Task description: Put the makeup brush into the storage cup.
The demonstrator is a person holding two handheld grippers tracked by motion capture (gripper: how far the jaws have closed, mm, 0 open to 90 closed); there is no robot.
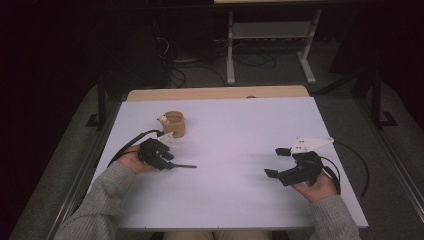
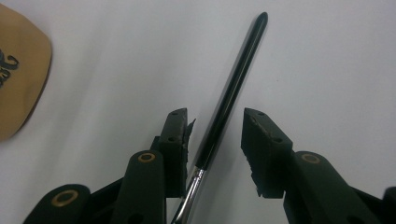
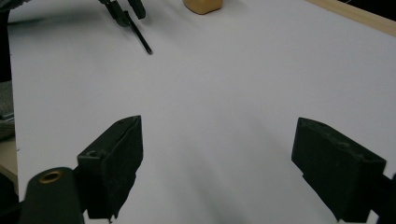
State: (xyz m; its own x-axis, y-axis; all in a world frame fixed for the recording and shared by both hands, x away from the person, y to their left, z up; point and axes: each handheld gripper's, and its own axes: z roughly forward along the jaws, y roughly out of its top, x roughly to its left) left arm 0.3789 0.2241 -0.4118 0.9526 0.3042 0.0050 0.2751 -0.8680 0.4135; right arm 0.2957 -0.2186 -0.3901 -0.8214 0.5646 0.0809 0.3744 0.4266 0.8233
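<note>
The left tool (image 2: pixel 212 133) stood apart astride a slim brush handle (image 2: pixel 233 84) on the counter (image 1: pixel 240 125), the right tool (image 3: pixel 217 158) wide apart and bare; an off-centre closing risked rolling the handle away.

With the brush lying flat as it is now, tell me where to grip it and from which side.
Grip the brush on its black handle just beyond the metal ferrule, from above. It lies flat on the table, already between the open left gripper pads.
</note>
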